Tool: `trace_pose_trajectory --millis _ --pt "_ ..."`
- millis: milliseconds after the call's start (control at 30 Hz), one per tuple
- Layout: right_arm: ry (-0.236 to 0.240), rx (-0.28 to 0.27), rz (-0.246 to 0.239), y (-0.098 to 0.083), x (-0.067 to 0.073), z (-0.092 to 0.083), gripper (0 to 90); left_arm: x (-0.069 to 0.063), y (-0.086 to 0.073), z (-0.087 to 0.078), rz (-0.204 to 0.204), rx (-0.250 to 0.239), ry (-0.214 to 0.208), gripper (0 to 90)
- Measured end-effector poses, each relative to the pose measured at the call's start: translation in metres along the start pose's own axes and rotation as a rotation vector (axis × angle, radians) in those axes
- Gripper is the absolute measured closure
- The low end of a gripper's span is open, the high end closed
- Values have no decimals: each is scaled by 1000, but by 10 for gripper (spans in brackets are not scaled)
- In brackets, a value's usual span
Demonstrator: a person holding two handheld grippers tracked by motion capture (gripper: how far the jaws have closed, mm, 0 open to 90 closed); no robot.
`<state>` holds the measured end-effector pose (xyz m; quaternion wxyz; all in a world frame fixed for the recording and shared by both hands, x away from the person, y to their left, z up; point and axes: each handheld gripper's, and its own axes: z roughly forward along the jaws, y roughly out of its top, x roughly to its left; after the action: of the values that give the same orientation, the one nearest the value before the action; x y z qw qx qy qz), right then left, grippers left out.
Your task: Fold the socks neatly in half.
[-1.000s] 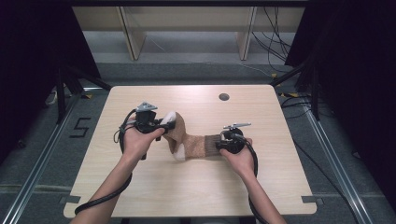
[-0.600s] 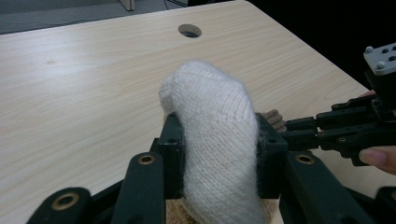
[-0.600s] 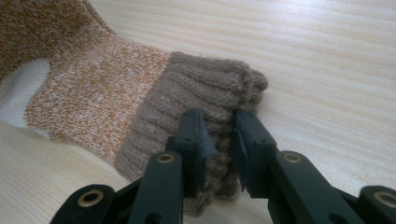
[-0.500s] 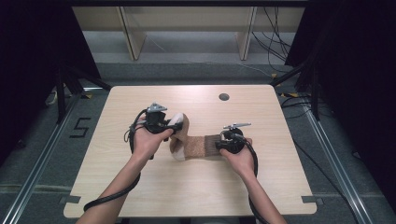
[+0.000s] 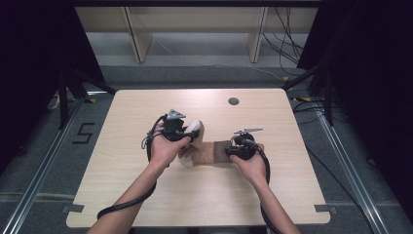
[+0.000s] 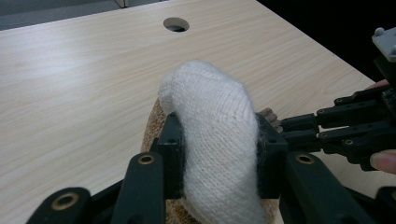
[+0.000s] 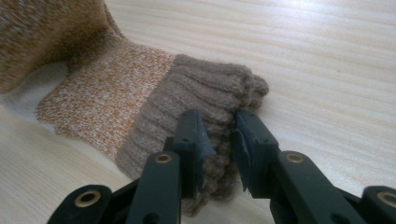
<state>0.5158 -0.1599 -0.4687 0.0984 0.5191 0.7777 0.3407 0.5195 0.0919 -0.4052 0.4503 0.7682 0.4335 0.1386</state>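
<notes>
Sock point(image 5: 207, 152): one knitted sock on the table, mid-table, between the two grippers; white toe, speckled orange-brown body, ribbed brown cuff
White toe point(image 6: 215, 135): lifted off the tabletop, bulging up between the left gripper's jaws; in the high view it stands just beside the left hand
Body point(image 7: 100, 95): speckled orange-brown knit, lying flat on the wood, folded over toward the toe end
Cuff point(image 7: 208, 100): ribbed brown band, bunched, resting on the table at the right gripper's end
Left gripper point(image 6: 217, 154): jaws part closed, both pads pressed into the sides of the white toe, toe held fast
Right gripper point(image 7: 218, 135): jaws narrow and just been opening a little; the bunched cuff sits between them, the knit pinched between the two pads
Left hand point(image 5: 165, 148): wrapped round the left gripper's body, left of the sock
Right hand point(image 5: 251, 163): holding the right gripper at the cuff end
Table point(image 5: 146, 105): pale wood-grain top
Hole point(image 5: 234, 101): round dark opening in the tabletop, toward the far edge, well apart from the sock
</notes>
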Motion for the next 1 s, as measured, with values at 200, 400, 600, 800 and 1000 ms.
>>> trace_pose_trajectory --millis 200,400,600,800,1000 --pt "1 -4 -11 1 -2 -4 706 -5 -2 8 11 12 1 623" --pt "16 -96 22 2 -5 -26 760 -6 -3 10 11 14 14 623" --pt "19 -36 -8 -2 -6 -18 811 -8 -4 14 19 18 2 623" --pt "18 -19 -7 -6 -5 -7 820 -12 -5 18 27 30 -3 623" --pt "17 -2 48 -6 -5 -5 818 -20 -7 26 42 38 -1 623"
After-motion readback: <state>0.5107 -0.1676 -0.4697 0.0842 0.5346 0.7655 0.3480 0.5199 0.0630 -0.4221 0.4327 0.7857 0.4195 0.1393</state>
